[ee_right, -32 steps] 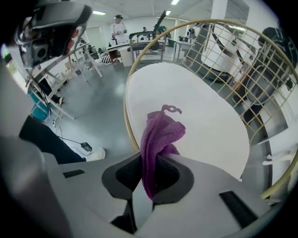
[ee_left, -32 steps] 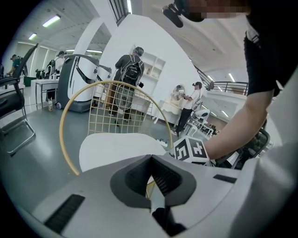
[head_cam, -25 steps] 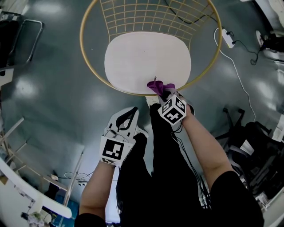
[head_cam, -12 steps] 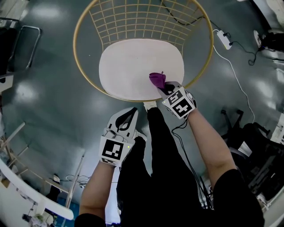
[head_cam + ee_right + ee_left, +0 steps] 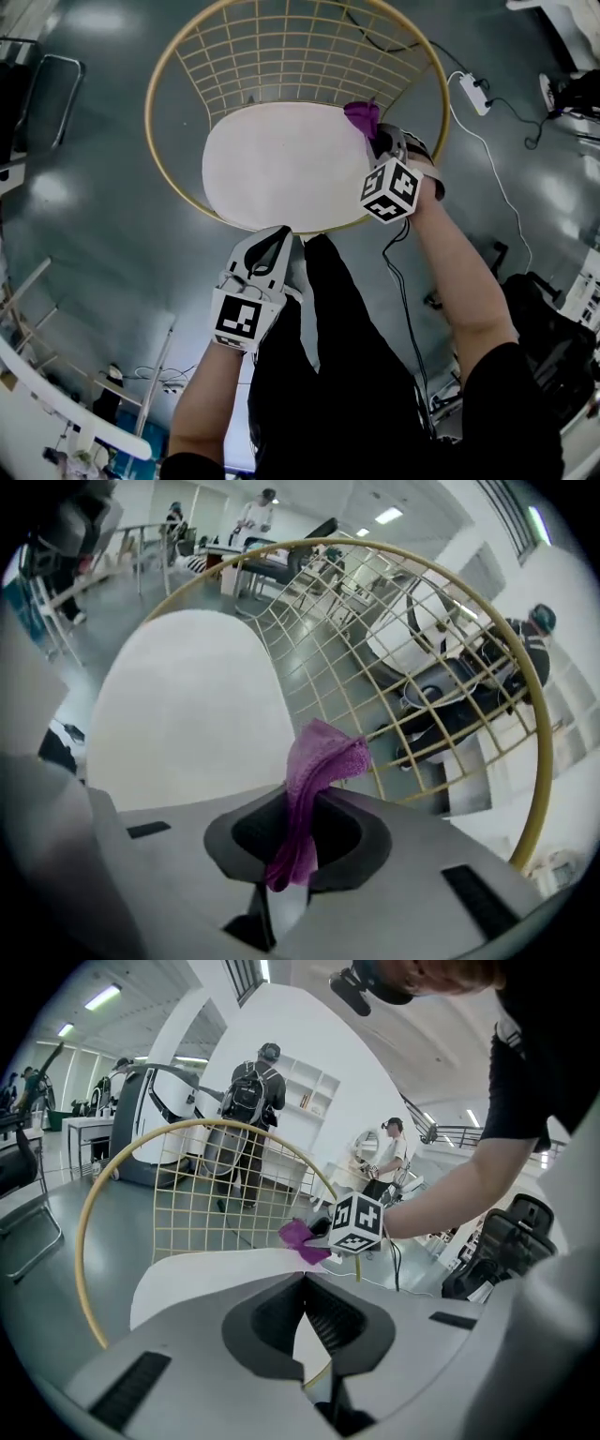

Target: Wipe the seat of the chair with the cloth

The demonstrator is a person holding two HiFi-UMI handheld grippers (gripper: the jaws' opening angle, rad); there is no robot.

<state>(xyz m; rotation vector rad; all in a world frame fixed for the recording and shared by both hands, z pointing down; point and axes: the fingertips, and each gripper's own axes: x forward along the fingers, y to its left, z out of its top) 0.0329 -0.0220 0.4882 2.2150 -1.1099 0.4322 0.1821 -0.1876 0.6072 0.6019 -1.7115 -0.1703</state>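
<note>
I record the right gripper pinching the purple cloth at the far right edge of the chair's white seat, close to the gold wire backrest. The left gripper is pressed together with nothing in it, at the seat's near rim. A power strip lies on the floor to the right.

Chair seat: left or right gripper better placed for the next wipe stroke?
Right, most likely. The right gripper is shut on the purple cloth at the far right edge of the seat, beside the wire back. The left gripper is shut on nothing, down by the seat's near rim.
</note>
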